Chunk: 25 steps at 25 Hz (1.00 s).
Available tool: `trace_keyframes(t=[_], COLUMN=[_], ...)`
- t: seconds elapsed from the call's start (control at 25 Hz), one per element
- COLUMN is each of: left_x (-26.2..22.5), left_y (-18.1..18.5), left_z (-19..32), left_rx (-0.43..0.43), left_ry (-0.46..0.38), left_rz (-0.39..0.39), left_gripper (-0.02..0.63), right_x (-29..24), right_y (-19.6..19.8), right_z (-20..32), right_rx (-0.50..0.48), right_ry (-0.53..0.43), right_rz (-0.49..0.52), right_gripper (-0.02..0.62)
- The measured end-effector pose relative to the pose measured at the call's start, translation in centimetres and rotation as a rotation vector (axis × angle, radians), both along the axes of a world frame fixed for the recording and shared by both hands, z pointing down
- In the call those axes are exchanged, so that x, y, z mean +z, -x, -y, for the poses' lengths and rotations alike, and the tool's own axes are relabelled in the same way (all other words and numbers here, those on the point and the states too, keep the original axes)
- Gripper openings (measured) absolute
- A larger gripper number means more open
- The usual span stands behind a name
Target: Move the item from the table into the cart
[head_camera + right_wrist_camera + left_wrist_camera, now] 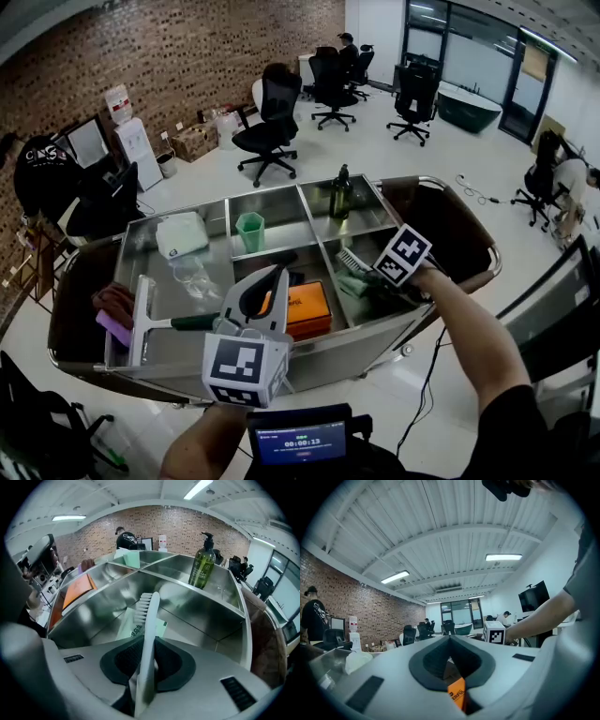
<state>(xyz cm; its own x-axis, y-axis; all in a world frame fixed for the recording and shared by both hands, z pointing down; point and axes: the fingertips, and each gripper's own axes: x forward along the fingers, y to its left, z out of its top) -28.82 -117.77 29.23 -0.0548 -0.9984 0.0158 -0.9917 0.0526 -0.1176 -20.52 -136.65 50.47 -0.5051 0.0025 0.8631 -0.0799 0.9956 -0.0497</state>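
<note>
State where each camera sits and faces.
Head view: on the head, facing down at the cart; left claw, right claw, forearms show.
Left gripper view: on the left claw, tilted up at the ceiling; right forearm shows.
Right gripper view: on the right claw, facing into the cart; holds a brush.
Head and right gripper views share the bottle.

We've got a white brush here: long slim handle, with short white bristles down one side at the far end. It's pinched edge-on by the handle in the right gripper. The bristle end points away, down into the near-right bin of the cart. The cart's shiny steel, open-topped and split into several bins.
</note>
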Motion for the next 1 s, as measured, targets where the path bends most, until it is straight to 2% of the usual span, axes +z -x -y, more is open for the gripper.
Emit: trace_keyframes(t=[0.36, 0.6, 0.64, 0.68, 0.72, 0.84, 1.0], left_x=[0.8, 0.4, 0.4, 0.4, 0.4, -0.2, -1.1], left_y=[0.3, -0.3, -0.4, -0.5, -0.7, -1.2, -1.5], left_z=[-0.1, -0.1, 0.0, 0.0, 0.0, -0.1, -0.9], left_rx=[-0.016, 0.0, 0.001, 0.003, 0.005, 0.015, 0.028], left_ry=[0.026, 0.014, 0.013, 0.012, 0.012, 0.003, -0.018], left_rz=[-0.03, -0.027, -0.027, -0.03, -0.034, -0.028, -0.051], left_gripper=[0.0, 0.0, 0.0, 0.0, 0.0, 0.0, 0.0], right_x=[1.2, 0.6, 0.3, -0.2, -0.8, -3.9, -10.5], right_y=[0.0, 0.0, -0.1, -0.2, -0.3, -0.8, -1.6], right_z=[0.0, 0.4, 0.3, 0.3, 0.2, -0.4, -2.7], right_rx=[-0.003, 0.01, 0.011, 0.012, 0.011, 0.007, 0.014], right_ry=[-0.001, -0.014, -0.015, -0.019, -0.027, -0.058, -0.091], right_rz=[-0.037, -0.031, -0.027, -0.02, -0.01, 0.062, 0.274], right_gripper=[0.057, 0.061, 0.077, 0.12, 0.12, 0.12, 0.12])
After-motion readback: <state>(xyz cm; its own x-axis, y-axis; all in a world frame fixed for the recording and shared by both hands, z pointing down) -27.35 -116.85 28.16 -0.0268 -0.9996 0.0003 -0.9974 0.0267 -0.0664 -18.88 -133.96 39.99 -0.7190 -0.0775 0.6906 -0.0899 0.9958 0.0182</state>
